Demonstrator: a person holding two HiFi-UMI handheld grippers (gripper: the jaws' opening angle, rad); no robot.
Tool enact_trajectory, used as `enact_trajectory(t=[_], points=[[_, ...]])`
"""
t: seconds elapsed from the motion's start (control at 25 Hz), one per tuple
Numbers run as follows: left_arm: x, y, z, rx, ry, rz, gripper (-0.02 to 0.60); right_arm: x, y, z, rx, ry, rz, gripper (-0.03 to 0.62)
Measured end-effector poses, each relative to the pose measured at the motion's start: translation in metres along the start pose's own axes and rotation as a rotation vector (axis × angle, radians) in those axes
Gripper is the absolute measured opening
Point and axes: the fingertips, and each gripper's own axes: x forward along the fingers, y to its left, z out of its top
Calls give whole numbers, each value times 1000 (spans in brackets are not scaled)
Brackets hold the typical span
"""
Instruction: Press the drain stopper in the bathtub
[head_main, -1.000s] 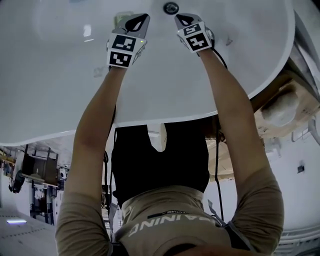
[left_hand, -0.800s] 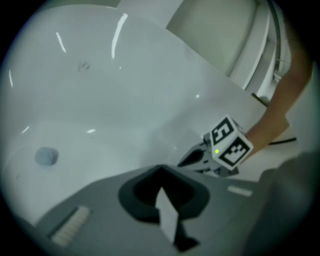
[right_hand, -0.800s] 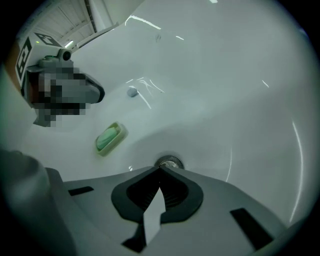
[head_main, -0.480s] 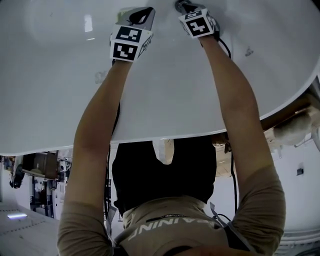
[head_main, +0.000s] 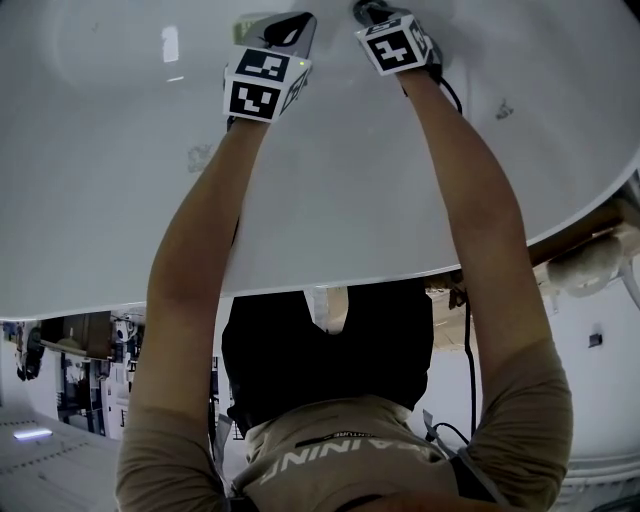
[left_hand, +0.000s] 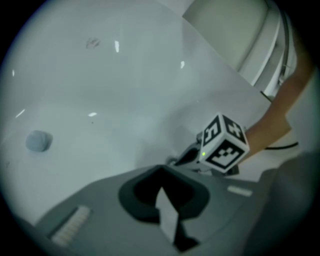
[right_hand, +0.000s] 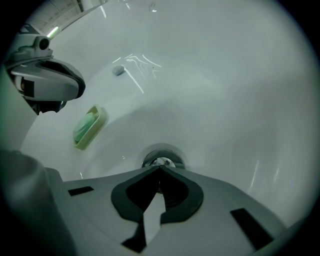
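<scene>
The chrome drain stopper (right_hand: 161, 161) sits in the floor of the white bathtub (head_main: 330, 190). In the right gripper view my right gripper (right_hand: 160, 169) is shut, and its joined tips rest at the stopper's near edge. In the head view the right gripper (head_main: 364, 11) covers the drain at the top edge. My left gripper (head_main: 298, 24) hovers just to its left, also shut, with nothing in it. The left gripper view shows its closed tips (left_hand: 161, 169) pointing at the tub wall, with the right gripper's marker cube (left_hand: 223, 142) beyond them.
A pale soap dish with a green bar (right_hand: 90, 127) lies on the tub floor left of the drain. A small round fitting (right_hand: 118, 70) sits on the far tub wall. The tub rim (head_main: 300, 275) runs under both forearms.
Both grippers have reached farther into the tub. The right gripper has moved onto the drain, which showed uncovered a second ago and is now hidden in the head view.
</scene>
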Motion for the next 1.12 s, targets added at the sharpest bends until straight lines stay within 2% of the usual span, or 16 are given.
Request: enact_trajectory(t=[0.08, 0.24, 0.36, 0.52, 0.72, 0.92, 1.12], points=[[3, -1, 2, 1, -5, -6, 2, 1, -1, 2, -11, 34, -4, 9], [5, -4, 8, 3, -14, -15, 2, 3, -1, 3, 74, 67, -46, 9], [6, -9, 11, 31, -16, -30, 2, 3, -2, 0, 88, 46, -77, 9], [-4, -9, 17, 39, -23, -16, 2, -7, -3, 4, 108, -58, -47, 9], [-21, -20, 21, 26, -20, -7, 2, -23, 14, -8, 82, -22, 2, 8], [-46, -45, 35, 65, -18, 0, 2, -74, 28, -10, 142, -34, 39, 8], [-92, -69, 81, 72, -45, 24, 2, -157, 25, 1, 110, -101, 18, 8]])
